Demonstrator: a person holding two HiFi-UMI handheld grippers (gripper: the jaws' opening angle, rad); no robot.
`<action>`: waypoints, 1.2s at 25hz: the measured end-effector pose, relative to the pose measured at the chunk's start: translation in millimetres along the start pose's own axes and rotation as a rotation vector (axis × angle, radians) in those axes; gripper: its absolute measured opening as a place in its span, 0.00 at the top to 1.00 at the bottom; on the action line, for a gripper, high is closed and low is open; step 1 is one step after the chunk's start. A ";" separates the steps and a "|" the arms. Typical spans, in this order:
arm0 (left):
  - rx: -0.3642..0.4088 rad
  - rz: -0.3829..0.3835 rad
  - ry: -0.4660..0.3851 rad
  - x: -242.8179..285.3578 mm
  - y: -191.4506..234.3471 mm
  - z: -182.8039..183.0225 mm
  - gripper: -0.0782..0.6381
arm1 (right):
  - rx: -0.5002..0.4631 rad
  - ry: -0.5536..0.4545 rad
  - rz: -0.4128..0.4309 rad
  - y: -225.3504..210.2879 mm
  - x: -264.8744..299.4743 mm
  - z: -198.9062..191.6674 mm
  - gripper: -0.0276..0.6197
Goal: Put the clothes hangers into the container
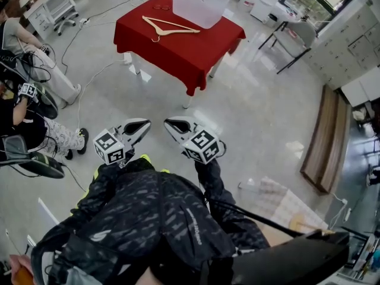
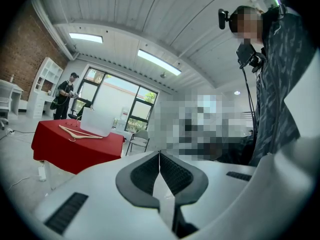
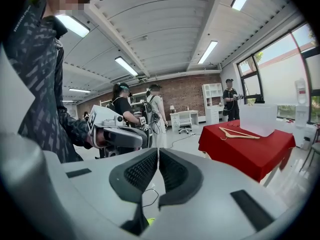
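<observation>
"Clothes hanger (image 1: pixel 178 28): state its position," the first technician says.

"Reference surface first. One table (image 1: pixel 178 55) with a red cloth stands on the pale floor (image 1: pixel 255 117), well ahead of the operator. A translucent container (image 1: pixel 202 10) sits at the far end of that table. The wooden clothes hanger lies flat on the cloth just beside the container, on the side nearer the operator. It is outside the container."

"Is either tool in contact with it?"

"Negative. Both tools are held side by side close to the operator's dark jacket (image 1: pixel 160 218), well apart from the table."

"Left gripper (image 1: pixel 140 127) condition?"

"Its own view shows the ribbed pads (image 2: pixel 145 171) meeting at their tips. Clenched, with nothing between them."

"Right gripper (image 1: pixel 174 125) condition?"

"Same. The pads are pressed together along a thin seam, with nothing gripped. Its view shows the left gripper to one side and the table, hanger and container to the other."
</observation>
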State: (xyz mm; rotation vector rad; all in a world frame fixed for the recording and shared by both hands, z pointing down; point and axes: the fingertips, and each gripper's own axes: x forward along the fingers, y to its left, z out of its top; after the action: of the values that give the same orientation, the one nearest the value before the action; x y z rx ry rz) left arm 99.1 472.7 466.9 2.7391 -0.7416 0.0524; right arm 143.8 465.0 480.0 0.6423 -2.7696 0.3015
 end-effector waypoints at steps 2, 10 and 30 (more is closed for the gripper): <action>-0.004 0.005 0.000 0.0 2.0 -0.1 0.88 | -0.002 0.006 -0.002 -1.9 0.5 -1.0 0.93; -0.025 0.008 0.004 7.5 13.9 -5.0 0.87 | 0.039 0.014 -0.011 -14.5 1.9 -9.8 0.93; -0.056 -0.022 -0.013 40.1 124.5 20.2 0.88 | 0.053 0.085 -0.038 -97.2 80.6 5.7 0.93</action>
State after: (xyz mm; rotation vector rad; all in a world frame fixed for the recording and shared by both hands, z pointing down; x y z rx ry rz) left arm 70.9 344.9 486.9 2.6968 -0.7055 0.0086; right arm 117.5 346.0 513.6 0.6775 -2.6732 0.3868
